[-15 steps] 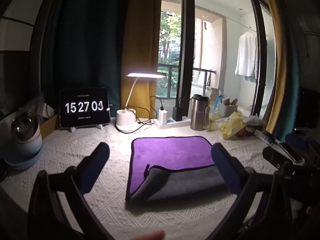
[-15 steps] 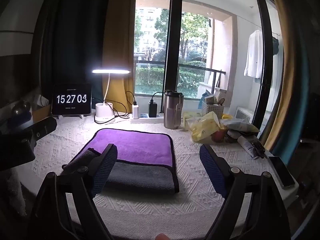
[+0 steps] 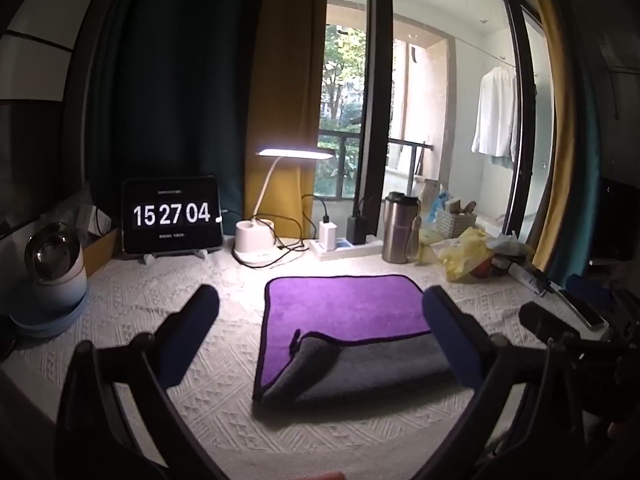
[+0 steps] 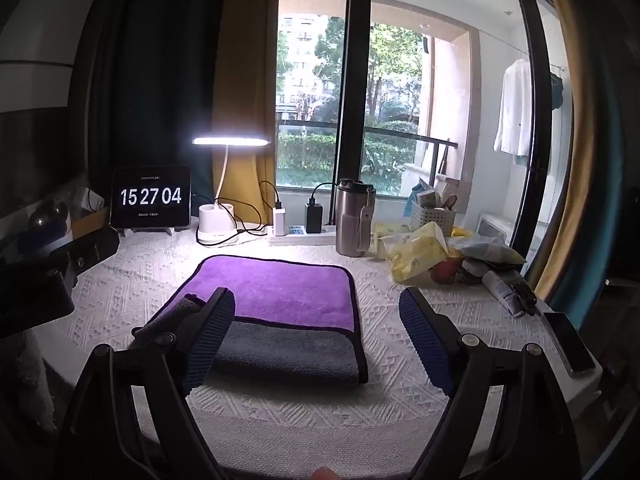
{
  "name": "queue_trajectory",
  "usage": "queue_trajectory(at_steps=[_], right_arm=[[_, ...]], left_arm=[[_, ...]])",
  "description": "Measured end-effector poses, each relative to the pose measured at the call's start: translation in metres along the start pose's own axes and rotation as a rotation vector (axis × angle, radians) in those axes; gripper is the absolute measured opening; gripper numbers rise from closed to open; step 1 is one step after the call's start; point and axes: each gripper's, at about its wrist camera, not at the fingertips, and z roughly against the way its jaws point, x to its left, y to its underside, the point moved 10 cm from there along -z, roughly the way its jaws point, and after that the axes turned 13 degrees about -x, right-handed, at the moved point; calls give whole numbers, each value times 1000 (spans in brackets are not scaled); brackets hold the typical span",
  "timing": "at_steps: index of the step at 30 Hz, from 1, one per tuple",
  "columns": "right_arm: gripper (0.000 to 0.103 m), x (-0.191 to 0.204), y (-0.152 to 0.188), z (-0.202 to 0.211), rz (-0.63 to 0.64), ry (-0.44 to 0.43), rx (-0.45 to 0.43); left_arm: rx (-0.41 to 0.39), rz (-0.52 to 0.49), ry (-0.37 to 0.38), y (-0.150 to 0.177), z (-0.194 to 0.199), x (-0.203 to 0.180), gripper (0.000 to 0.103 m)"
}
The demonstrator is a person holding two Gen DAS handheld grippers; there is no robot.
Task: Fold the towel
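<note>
- Purple towel (image 3: 344, 308) flat on the white textured tablecloth (image 3: 132, 304), grey underside (image 3: 372, 368) turned up over the near edge as a folded band.
- Near-left corner of that band curled and bunched, black trim (image 3: 295, 344) showing.
- Left gripper (image 3: 320, 340) spread wide, nothing held; left finger (image 3: 188, 332) over bare cloth left of the towel, right finger (image 3: 452, 336) over the towel's right part, crossing the grey band.
- Seen from the left wrist, towel between and beyond the two blue pads, apparently no contact.
- Right gripper (image 4: 316, 336) likewise spread wide and empty; left finger (image 4: 208, 336) in front of the grey fold's left half, right finger (image 4: 428, 340) over bare cloth well right of the towel's right edge.
- From the right wrist, towel (image 4: 276, 288) mostly between the fingers, shifted toward the left one.
- Far side: tablet clock (image 3: 172, 216) reading 15 27 04, lit desk lamp (image 3: 296, 154), power strip (image 3: 344, 246), steel tumbler (image 3: 398, 228).
- Far right: yellow packets (image 4: 416, 252), white basket (image 4: 432, 216), phone (image 4: 570, 340).
</note>
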Motion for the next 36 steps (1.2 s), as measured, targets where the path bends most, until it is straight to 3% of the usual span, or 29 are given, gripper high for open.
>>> queue_trajectory(at_steps=[36], right_arm=[[87,-4,3,-4,-13,-2,4]], left_arm=[[-1,1,-12,-3,3,-1,102]])
